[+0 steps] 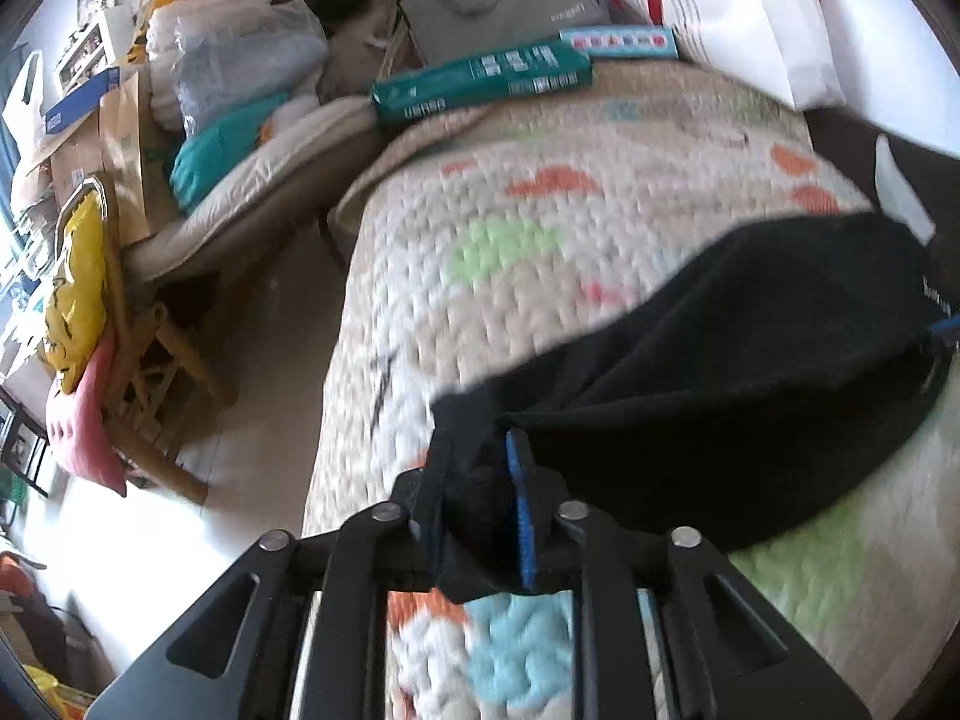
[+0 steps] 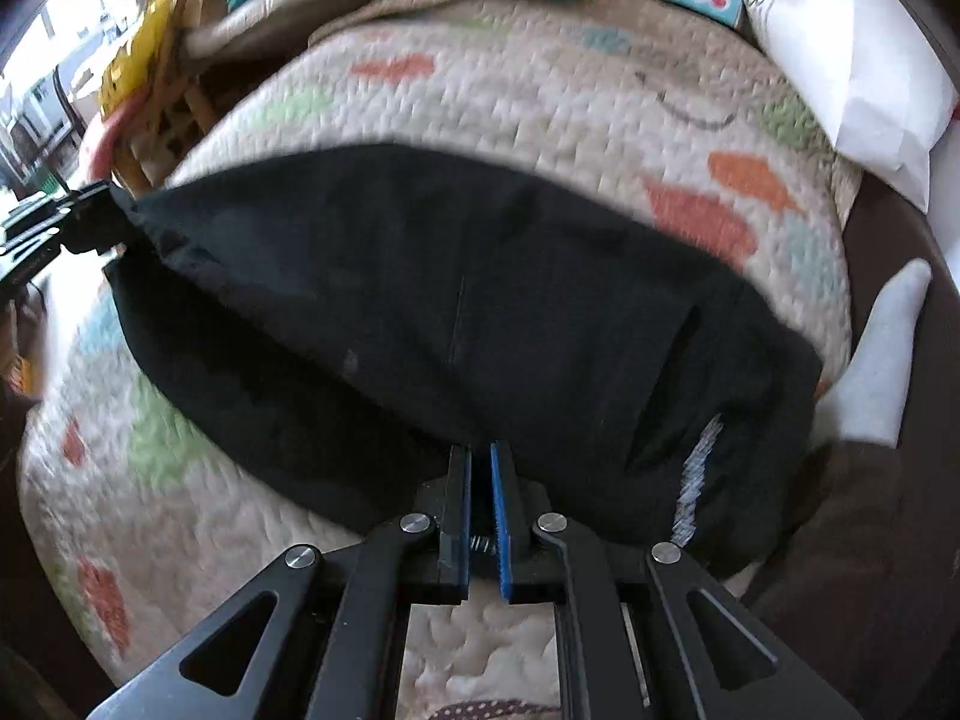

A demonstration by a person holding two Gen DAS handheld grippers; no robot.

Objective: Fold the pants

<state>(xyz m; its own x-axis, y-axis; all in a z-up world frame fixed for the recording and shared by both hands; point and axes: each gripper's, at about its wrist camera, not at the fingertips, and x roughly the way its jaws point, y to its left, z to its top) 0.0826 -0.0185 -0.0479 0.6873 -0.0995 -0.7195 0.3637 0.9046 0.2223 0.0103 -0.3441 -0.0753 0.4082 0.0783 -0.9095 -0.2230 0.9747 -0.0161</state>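
**Both grippers pinching the black pants edge, mid-fold over the quilt**

Left gripper (image 1: pixel 480 450): jaws closed on a bunched corner of the black pants (image 1: pixel 720 372); cloth wads up between the blue pads (image 1: pixel 525 516) and spills below them. Corner grip gives control of that end of the edge

Right gripper (image 2: pixel 478 456): jaws nearly together at the near hem, a thin slot between them. Cloth runs into the tips, so I judge it pinched, but the pads hide the contact itself

Pants (image 2: pixel 456 300) hang as a taut band between the two grips, upper edge stretched straight toward the left gripper (image 2: pixel 66 222) at frame left. Holding both ends keeps the fabric flat and wrinkle-free for laying down. White stitched label shows near the right end

Underneath: patterned quilt (image 1: pixel 540 240) on the bed, the landing surface. Both views are motion-blurred

Far edge: teal box (image 1: pixel 480 81) and blue-and-white box (image 1: pixel 618 42) lie at the head of the quilt, white bag (image 1: pixel 750 12) behind, well apart from the pants, so the fold zone isn't obstructed. Cluttered chair (image 1: pixel 150 360) left of the bed
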